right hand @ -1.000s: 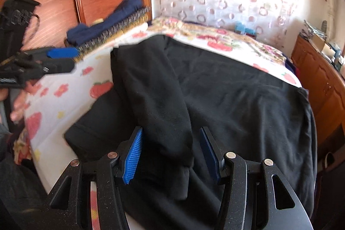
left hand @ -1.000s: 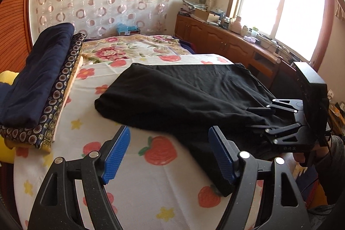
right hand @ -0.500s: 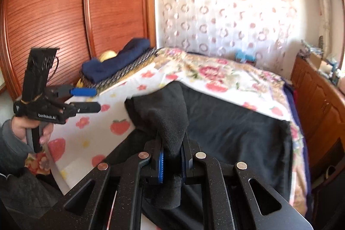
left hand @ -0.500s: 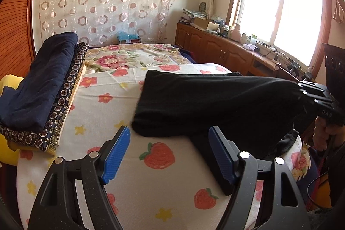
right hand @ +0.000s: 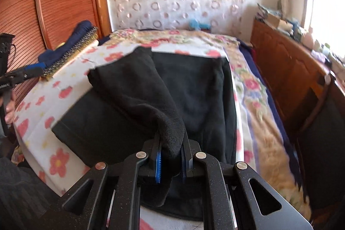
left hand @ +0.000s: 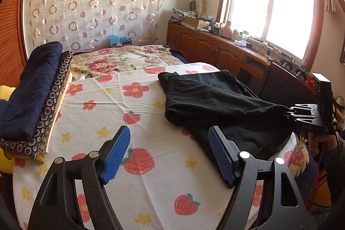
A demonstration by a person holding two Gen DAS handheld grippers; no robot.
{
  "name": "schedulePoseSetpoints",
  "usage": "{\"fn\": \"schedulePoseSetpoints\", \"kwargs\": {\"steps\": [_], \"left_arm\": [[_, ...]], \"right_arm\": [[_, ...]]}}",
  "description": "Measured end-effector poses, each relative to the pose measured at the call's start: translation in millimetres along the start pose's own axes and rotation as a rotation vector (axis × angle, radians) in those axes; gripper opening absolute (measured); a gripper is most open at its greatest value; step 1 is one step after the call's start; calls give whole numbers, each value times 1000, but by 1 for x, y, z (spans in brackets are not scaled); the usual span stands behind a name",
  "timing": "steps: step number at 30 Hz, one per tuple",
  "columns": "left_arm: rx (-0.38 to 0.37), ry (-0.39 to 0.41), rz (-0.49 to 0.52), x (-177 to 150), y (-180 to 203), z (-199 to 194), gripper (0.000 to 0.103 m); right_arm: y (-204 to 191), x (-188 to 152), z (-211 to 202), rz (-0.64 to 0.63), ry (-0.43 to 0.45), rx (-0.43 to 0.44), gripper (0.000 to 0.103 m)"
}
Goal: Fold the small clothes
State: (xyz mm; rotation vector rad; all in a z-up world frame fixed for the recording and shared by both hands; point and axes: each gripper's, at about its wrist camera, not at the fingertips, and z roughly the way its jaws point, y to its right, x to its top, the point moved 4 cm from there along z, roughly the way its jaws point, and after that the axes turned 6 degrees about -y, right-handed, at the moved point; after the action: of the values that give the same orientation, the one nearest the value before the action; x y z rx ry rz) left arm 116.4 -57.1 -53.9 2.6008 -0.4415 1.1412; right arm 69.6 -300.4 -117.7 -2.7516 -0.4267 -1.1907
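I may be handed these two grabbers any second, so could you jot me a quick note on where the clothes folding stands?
Right gripper: shut on a sleeve-like end of the black garment, pulled across its body.
Left gripper: open, empty, above the strawberry-print sheet.
The garment lies on the sheet's right half; folded navy bedding sits at the left edge.
Done: first fold begun.
Left: lay that end down, finish folding.

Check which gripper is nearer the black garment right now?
Right. The right gripper has its jaws clamped on the black garment; the left gripper hangs open above the sheet beside it.
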Motion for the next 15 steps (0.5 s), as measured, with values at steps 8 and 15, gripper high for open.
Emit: {"fn": "schedulePoseSetpoints", "kwargs": {"steps": [8,15], "left_arm": [[6,-9,13,0,7,3,76],[9,-7,10,1,6,1,76]], "right_arm": [[-6,-3,-31,-22,12,-35,20],[-22,14,-45,-55,89,-32,46]]}}
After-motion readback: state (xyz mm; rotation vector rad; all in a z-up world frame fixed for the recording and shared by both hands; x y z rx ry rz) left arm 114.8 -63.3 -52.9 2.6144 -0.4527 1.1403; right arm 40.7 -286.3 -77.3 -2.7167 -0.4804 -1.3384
